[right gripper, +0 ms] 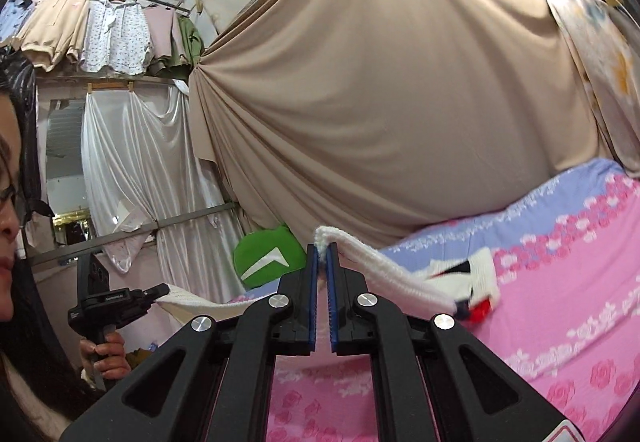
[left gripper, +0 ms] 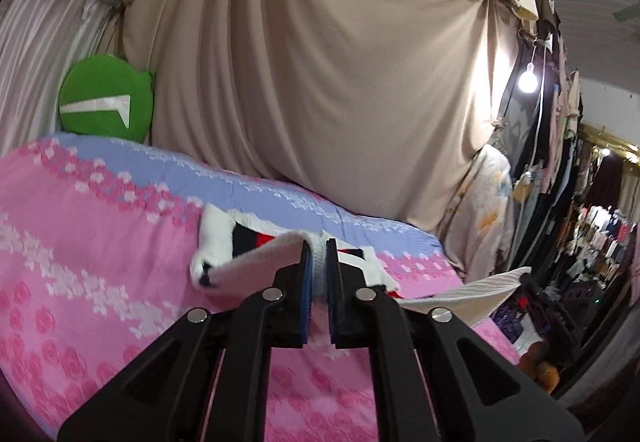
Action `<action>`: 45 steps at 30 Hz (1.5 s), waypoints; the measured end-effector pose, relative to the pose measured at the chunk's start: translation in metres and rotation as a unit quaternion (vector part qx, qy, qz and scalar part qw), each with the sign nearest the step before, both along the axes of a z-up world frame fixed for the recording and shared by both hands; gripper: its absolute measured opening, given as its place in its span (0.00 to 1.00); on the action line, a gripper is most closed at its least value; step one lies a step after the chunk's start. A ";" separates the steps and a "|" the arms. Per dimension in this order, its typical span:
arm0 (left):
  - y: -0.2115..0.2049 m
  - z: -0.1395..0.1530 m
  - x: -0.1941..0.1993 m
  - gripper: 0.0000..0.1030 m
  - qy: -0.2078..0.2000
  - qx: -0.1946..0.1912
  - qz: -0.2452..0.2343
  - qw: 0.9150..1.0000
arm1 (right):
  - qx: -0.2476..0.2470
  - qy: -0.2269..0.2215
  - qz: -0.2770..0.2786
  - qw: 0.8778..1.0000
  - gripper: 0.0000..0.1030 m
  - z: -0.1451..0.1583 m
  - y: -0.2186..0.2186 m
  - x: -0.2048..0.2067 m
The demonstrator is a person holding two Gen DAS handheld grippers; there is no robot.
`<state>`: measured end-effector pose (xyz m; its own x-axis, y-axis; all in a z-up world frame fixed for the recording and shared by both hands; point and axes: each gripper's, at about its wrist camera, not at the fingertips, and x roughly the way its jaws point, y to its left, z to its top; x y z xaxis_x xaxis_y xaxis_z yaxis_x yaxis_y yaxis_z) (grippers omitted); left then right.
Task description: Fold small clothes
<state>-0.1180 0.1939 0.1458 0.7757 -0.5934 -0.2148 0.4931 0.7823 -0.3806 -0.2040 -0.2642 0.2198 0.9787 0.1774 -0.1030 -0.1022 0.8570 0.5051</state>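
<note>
Left hand-held gripper (left gripper: 318, 262) and right hand-held gripper (right gripper: 322, 262) both pinch white knit garment (left gripper: 224, 246) edge above pink floral bed (left gripper: 80, 242); soft, light, floppy, so hold by the hems.

You've got almost no readable txt. The black handheld device (right gripper: 108, 304) in your left hand (right gripper: 105, 358) carries small white lettering, too tiny to read. Green cushion (left gripper: 106, 101) shows only a white logo mark, no words.

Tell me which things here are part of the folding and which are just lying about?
Part of the job:
white knitted garment with navy and red stripes
left gripper
right gripper
pink and lilac flowered bedsheet

Just lying about:
round green cushion
beige draped curtain
clothes on the rail
</note>
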 end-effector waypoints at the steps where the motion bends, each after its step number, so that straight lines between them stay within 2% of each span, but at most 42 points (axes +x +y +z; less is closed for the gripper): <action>1: -0.005 0.003 0.012 0.05 -0.002 0.009 0.006 1.000 | -0.004 0.006 0.000 1.000 0.04 0.001 -0.005 0.015; 5: -0.033 0.006 0.100 0.05 0.028 0.054 0.042 0.997 | 0.004 0.051 -0.007 0.999 0.04 -0.004 -0.037 0.096; 8: -0.063 -0.008 0.191 0.05 0.073 0.100 0.073 0.990 | 0.022 0.104 -0.015 0.994 0.04 -0.026 -0.066 0.173; 11: -0.089 -0.034 0.261 0.05 0.109 0.143 0.096 0.979 | 0.041 0.165 -0.027 0.985 0.04 -0.065 -0.088 0.243; 13: -0.105 -0.059 0.309 0.05 0.145 0.161 0.105 0.970 | 0.053 0.210 -0.038 0.975 0.04 -0.102 -0.100 0.285; 17: -0.121 -0.115 0.375 0.06 0.209 0.191 0.114 0.952 | 0.056 0.295 -0.057 0.952 0.04 -0.174 -0.114 0.335; 19: -0.123 -0.140 0.393 0.08 0.228 0.200 0.116 0.946 | 0.047 0.337 -0.067 0.938 0.04 -0.203 -0.116 0.350; 20: -0.124 -0.147 0.396 0.08 0.226 0.202 0.116 0.946 | 0.051 0.356 -0.071 0.930 0.04 -0.212 -0.117 0.355; 21: -0.124 -0.151 0.395 0.09 0.208 0.202 0.119 0.950 | 0.052 0.364 -0.073 0.927 0.04 -0.213 -0.117 0.358; 23: -0.124 -0.150 0.391 0.10 0.199 0.202 0.121 0.951 | 0.043 0.356 -0.081 0.930 0.06 -0.210 -0.116 0.358; 24: -0.122 -0.148 0.388 0.11 0.194 0.198 0.120 0.953 | 0.049 0.351 -0.096 0.930 0.09 -0.208 -0.119 0.353; 25: -0.121 -0.144 0.385 0.15 0.191 0.191 0.120 0.955 | 0.059 0.342 -0.114 0.931 0.18 -0.204 -0.123 0.346; 27: -0.107 -0.131 0.369 0.40 0.184 0.160 0.123 0.962 | 0.096 0.297 -0.141 0.940 0.26 -0.192 -0.134 0.322; 28: -0.100 -0.122 0.360 0.64 0.176 0.148 0.130 0.964 | 0.107 0.282 -0.141 0.943 0.31 -0.184 -0.136 0.311; 29: -0.092 -0.113 0.347 0.75 0.165 0.136 0.135 0.967 | 0.106 0.278 -0.129 0.946 0.31 -0.177 -0.135 0.302; 32: -0.072 -0.091 0.304 0.83 0.141 0.133 0.119 0.974 | 0.064 0.291 -0.064 0.952 0.33 -0.154 -0.106 0.272; 34: -0.062 -0.088 0.273 0.86 0.139 0.147 0.101 0.974 | 0.038 0.295 -0.037 0.954 0.53 -0.149 -0.086 0.241; 36: -0.059 -0.096 0.248 0.86 0.150 0.170 0.084 0.970 | 0.010 0.299 -0.034 0.954 0.63 -0.152 -0.067 0.210; 39: -0.054 -0.125 0.224 0.86 0.188 0.184 0.070 0.962 | -0.028 0.321 -0.066 0.944 0.67 -0.165 -0.051 0.177; 42: -0.050 -0.155 0.216 0.83 0.224 0.185 0.071 0.954 | -0.007 0.344 -0.101 0.933 0.68 -0.183 -0.057 0.158; 44: -0.046 -0.171 0.222 0.66 0.251 0.171 0.069 0.950 | 0.028 0.367 -0.106 0.924 0.68 -0.197 -0.065 0.156; 45: -0.044 -0.173 0.220 0.65 0.249 0.164 0.073 0.952 | 0.036 0.374 -0.104 0.921 0.68 -0.200 -0.067 0.158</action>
